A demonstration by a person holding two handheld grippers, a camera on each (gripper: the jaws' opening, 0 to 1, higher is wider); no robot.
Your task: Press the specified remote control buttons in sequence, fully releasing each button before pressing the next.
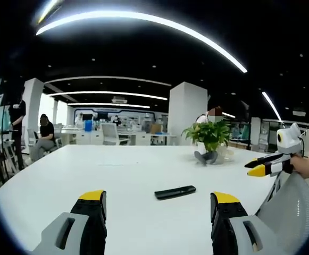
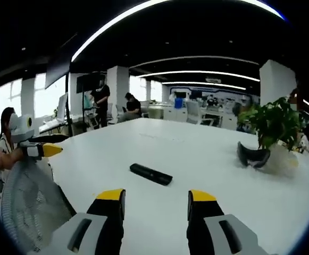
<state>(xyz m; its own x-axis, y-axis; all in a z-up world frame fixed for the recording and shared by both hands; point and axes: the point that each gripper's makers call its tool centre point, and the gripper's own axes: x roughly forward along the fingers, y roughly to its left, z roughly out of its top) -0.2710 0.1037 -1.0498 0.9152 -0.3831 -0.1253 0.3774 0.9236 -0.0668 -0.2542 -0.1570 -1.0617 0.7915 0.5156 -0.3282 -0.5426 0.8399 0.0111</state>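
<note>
A slim black remote control (image 1: 175,192) lies flat on the white table (image 1: 117,170), a little beyond my open left gripper (image 1: 159,201) and slightly to its right; nothing is between the jaws. My right gripper (image 1: 255,167) reaches in from the right edge of the left gripper view, above the table's corner. In the right gripper view the remote (image 2: 150,174) lies just ahead of my open right gripper (image 2: 157,197), apart from it. My left gripper (image 2: 50,150) shows at the left, held by a hand (image 2: 0,158).
A potted plant (image 1: 211,135) with a dark curved object (image 2: 252,155) at its base stands at the far side of the table. A grey mesh chair back (image 1: 290,207) rises at the table's near corner. People, desks and columns are in the background.
</note>
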